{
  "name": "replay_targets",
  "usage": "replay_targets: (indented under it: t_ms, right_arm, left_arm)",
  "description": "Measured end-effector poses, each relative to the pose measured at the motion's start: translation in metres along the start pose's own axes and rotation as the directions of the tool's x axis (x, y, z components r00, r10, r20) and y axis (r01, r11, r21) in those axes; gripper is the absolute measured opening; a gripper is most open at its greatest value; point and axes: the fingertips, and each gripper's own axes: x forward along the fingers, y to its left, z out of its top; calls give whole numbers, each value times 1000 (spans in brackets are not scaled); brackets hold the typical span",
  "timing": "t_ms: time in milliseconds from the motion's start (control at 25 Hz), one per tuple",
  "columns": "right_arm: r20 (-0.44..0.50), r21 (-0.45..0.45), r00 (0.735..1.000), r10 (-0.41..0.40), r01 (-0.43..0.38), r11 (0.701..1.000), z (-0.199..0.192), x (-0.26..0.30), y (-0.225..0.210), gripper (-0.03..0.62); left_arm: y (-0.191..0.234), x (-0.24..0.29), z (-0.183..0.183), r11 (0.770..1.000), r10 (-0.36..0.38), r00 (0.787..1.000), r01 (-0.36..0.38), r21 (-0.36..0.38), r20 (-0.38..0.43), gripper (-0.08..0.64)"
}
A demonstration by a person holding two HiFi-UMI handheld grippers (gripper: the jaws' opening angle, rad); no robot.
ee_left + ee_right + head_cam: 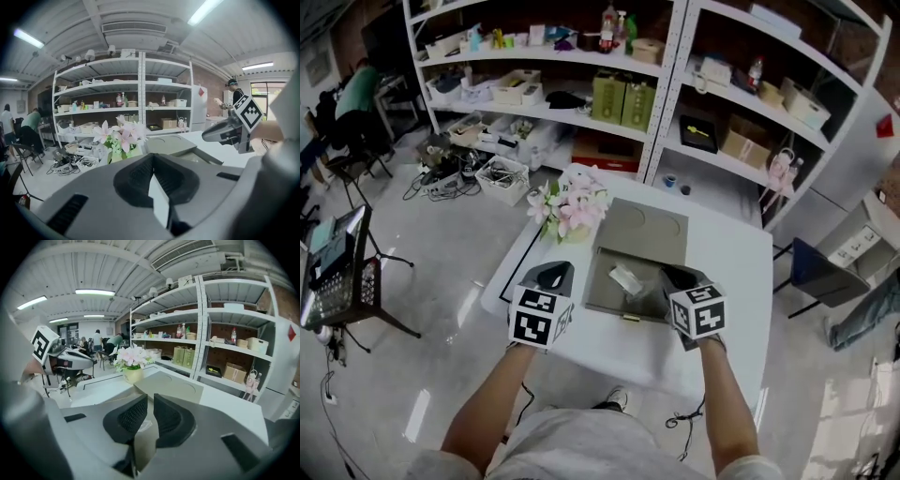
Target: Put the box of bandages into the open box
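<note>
An open grey box (607,302) lies on the white table (727,281), its lid (644,228) folded back. A small white box of bandages (625,278) lies inside it. My left gripper (551,274) hovers shut and empty over the table, just left of the open box. My right gripper (678,277) hangs shut above the box's right side, with nothing between its fingers. In the left gripper view, the left gripper (152,157) points toward the lid (171,144). The right gripper (151,397) looks over the lid (173,387), and the white box (144,424) shows through its slit.
A pot of pink flowers (572,206) stands at the table's far left corner, close to the box. Metal shelves (675,84) full of boxes and bottles stand behind the table. A blue chair (816,277) is to the right. A stand with equipment (337,272) stands at the left.
</note>
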Motion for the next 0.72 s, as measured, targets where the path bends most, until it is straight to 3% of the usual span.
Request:
replay_targets:
  t_ms: [360, 720]
  right_arm:
    - [115, 53, 987, -113, 108, 993, 31, -59, 0, 41]
    - [205, 138, 951, -230, 204, 969, 42, -110, 15, 5]
  left_arm:
    - [-16, 1, 4, 997, -79, 997, 79, 26, 7, 5]
    - [-26, -6, 10, 988, -145, 989, 143, 55, 23, 5]
